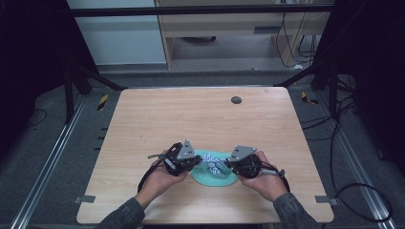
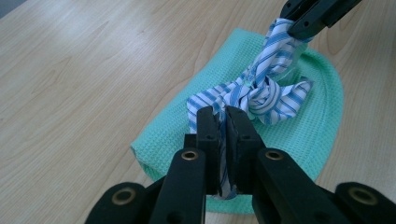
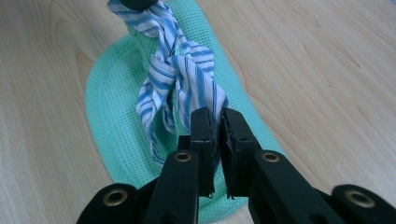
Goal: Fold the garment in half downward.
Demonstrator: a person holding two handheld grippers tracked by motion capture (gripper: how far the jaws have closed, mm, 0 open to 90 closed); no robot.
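**Both grippers pinch the ends of a knotted striped cloth over a green mat**

The person's forearms come in low from the near edge of the table (image 1: 157, 119), sleeves angled inward so the two hands meet just in front of the body. The left hand (image 1: 160, 177) wraps under its tool with the grey plate tipped up and to the right; the right hand (image 1: 263, 180) mirrors it, plate tipped toward the left. The two tools point at each other, close together but apart.

The left gripper (image 2: 223, 122) has its fingers (image 2: 208, 135) clenched on one end of the blue-and-white striped cloth (image 2: 261, 95), a strip of the fabric squeezed in the narrow slot between them. Just beyond those fingers the cloth bunches into a knot, then rises to the far tool at the top of that view.

The right gripper (image 3: 218, 122) is likewise clamped, its fingers (image 3: 201, 135) grasping the other end of the same cloth (image 3: 180, 70), which twists away ahead of them toward the left tool.

Below and between both sets of fingers lies a green waffle-weave mat (image 1: 212, 177), flat on the table; the cloth hangs stretched above it, the knot roughly midway between the tools
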